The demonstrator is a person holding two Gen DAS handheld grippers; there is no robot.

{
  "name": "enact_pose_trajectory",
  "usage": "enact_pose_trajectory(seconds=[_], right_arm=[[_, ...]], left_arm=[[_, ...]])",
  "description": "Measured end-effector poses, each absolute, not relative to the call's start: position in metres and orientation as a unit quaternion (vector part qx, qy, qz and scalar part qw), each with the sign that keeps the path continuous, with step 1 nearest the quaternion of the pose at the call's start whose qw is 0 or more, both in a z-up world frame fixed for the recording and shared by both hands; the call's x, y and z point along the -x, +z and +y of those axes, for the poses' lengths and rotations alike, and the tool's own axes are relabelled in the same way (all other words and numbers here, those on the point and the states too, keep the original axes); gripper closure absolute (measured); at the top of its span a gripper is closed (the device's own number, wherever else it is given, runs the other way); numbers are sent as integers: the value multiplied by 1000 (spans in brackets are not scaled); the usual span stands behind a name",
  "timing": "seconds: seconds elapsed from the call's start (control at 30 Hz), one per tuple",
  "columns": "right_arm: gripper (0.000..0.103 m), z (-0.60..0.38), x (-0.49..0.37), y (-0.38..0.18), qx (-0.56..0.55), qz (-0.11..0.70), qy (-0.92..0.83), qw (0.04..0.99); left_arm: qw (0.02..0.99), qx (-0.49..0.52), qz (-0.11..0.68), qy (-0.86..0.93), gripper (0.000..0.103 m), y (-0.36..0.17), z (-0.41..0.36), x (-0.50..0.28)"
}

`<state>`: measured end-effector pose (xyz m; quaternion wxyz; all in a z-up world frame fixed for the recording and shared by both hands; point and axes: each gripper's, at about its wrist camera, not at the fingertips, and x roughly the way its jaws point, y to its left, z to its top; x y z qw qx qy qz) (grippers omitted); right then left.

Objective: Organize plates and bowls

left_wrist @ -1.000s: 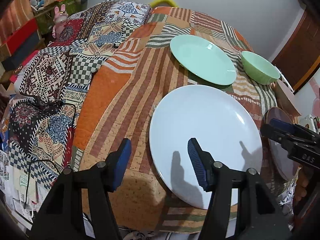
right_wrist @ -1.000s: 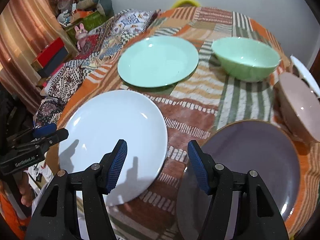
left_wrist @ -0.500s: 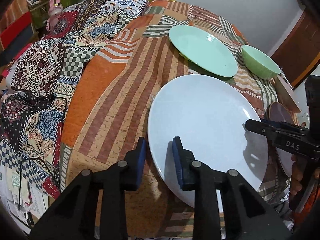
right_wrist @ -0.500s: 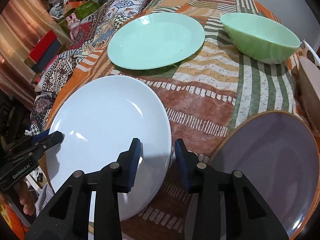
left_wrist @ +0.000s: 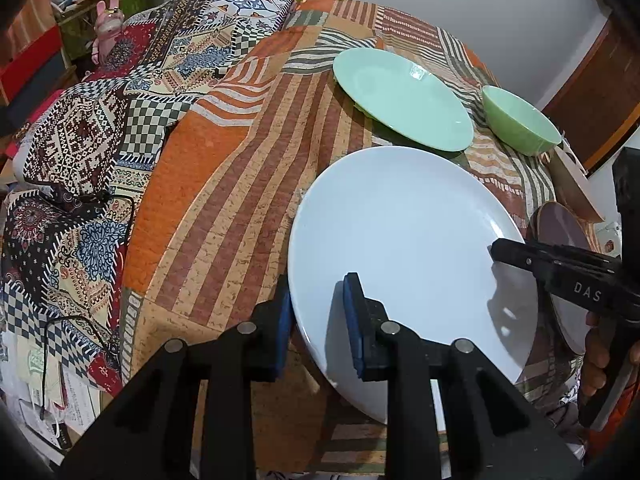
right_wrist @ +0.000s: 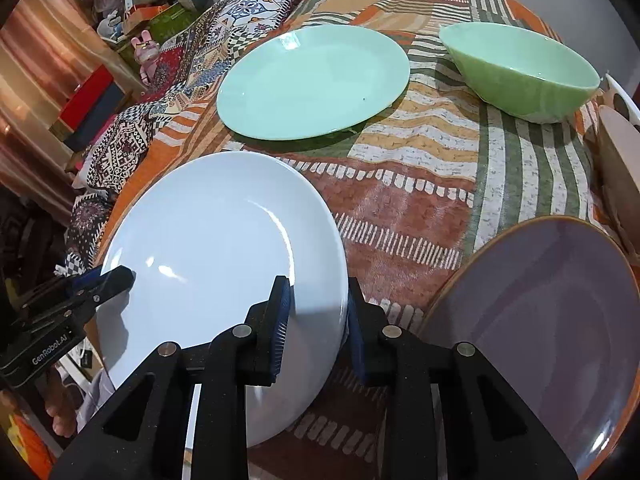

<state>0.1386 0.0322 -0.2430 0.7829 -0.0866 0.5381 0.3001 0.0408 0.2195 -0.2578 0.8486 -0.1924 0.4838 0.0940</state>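
A large pale-blue plate (left_wrist: 408, 240) (right_wrist: 224, 256) lies near the table's front edge. My left gripper (left_wrist: 318, 320) is shut on its left rim. My right gripper (right_wrist: 318, 324) is shut on its right rim, and also shows in the left wrist view (left_wrist: 496, 250). A mint-green plate (left_wrist: 400, 96) (right_wrist: 312, 80) and a green bowl (left_wrist: 520, 124) (right_wrist: 520, 68) sit farther back. A purple plate (right_wrist: 548, 320) (left_wrist: 560, 232) lies to the right of the blue one.
A pinkish bowl (right_wrist: 620, 160) sits at the right edge of the table. The table carries a patchwork striped cloth (left_wrist: 240, 184). A patterned bedspread (left_wrist: 80, 152) and cables lie to the left. Shelves with boxes and toys (right_wrist: 100, 92) stand behind.
Both grippers moved forward onto the pale-blue plate and their jaws closed from wide open onto its opposite rims.
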Motion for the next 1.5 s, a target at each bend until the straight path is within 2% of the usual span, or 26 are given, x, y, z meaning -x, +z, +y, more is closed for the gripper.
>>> enact_pose_trajectory(seconds=[0.27, 0.67, 1.1, 1.5], right_arm=[[78, 23, -133, -228, 77, 524, 305, 792], [78, -2, -117, -193, 54, 485, 313, 815], [78, -70, -106, -169, 10, 455, 291, 842], [78, -139, -104, -172, -28, 453, 251, 855]], left_arm=[[848, 204, 480, 90, 78, -247, 213, -33], [871, 181, 449, 85, 78, -201, 187, -28], [887, 137, 438, 45, 78, -167, 122, -36], [884, 105, 455, 5, 78, -167, 57, -64]])
